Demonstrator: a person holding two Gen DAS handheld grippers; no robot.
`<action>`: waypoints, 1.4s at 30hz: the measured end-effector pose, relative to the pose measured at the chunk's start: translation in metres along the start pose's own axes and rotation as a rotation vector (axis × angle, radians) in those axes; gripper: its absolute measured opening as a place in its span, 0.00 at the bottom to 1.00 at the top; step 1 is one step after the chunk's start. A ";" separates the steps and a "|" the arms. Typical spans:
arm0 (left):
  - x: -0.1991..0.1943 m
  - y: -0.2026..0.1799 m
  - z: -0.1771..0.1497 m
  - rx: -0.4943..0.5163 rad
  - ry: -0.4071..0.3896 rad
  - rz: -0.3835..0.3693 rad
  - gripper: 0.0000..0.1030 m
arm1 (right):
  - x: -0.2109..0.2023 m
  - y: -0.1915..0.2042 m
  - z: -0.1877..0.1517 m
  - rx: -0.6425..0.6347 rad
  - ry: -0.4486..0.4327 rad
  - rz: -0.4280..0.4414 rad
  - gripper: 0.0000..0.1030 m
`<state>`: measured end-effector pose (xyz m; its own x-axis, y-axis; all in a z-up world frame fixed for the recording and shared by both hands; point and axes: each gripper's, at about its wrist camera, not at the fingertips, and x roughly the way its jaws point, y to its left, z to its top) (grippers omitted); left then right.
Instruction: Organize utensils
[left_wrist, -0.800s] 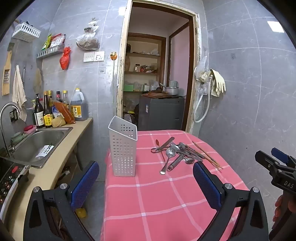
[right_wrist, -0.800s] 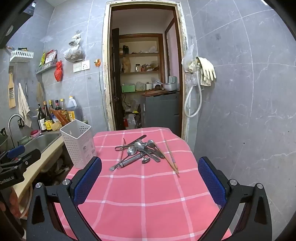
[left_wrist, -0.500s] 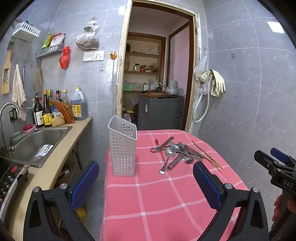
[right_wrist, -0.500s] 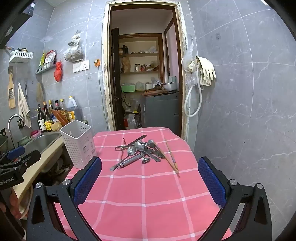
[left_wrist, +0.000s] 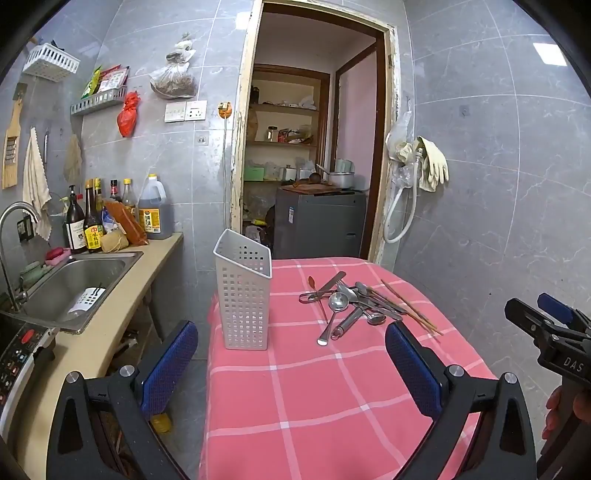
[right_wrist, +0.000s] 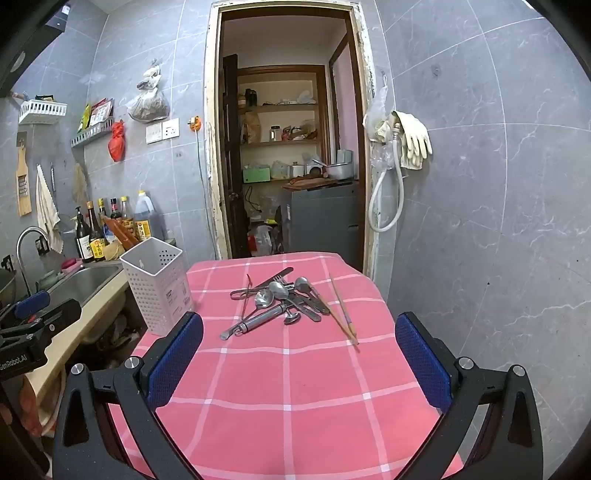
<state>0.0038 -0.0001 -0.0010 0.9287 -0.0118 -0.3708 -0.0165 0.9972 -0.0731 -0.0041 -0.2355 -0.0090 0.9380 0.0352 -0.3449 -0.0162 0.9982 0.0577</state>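
Observation:
A heap of metal utensils (left_wrist: 351, 302) (right_wrist: 284, 299), with spoons, a fork, tongs and a pair of chopsticks (right_wrist: 343, 314), lies on the pink checked tablecloth (left_wrist: 314, 387) (right_wrist: 288, 387). A white perforated holder (left_wrist: 242, 291) (right_wrist: 157, 284) stands upright at the table's left edge, with nothing showing inside. My left gripper (left_wrist: 291, 365) hangs wide open over the near left part of the table, well short of both. My right gripper (right_wrist: 299, 358) is also wide open, nearer the heap, with nothing between its fingers.
A counter with a steel sink (left_wrist: 70, 284) and several bottles (left_wrist: 92, 218) runs along the left, close to the table. A doorway (left_wrist: 306, 166) opens behind the table. A grey tiled wall with hanging gloves (left_wrist: 428, 166) stands on the right.
Both views have barely shifted; the grippers stay open and nothing on the table has moved.

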 end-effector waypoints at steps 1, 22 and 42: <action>0.000 0.000 0.000 0.000 0.000 0.000 0.99 | 0.000 0.000 0.000 0.001 0.001 0.000 0.99; -0.001 -0.002 -0.005 0.002 0.003 -0.004 0.99 | 0.001 -0.002 -0.002 0.003 0.005 0.000 0.99; 0.000 -0.001 -0.007 0.000 0.006 -0.004 0.99 | 0.004 0.000 -0.003 0.006 0.007 -0.001 0.99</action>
<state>0.0015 -0.0018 -0.0072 0.9265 -0.0167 -0.3759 -0.0122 0.9972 -0.0744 -0.0009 -0.2348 -0.0129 0.9354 0.0349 -0.3519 -0.0137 0.9979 0.0626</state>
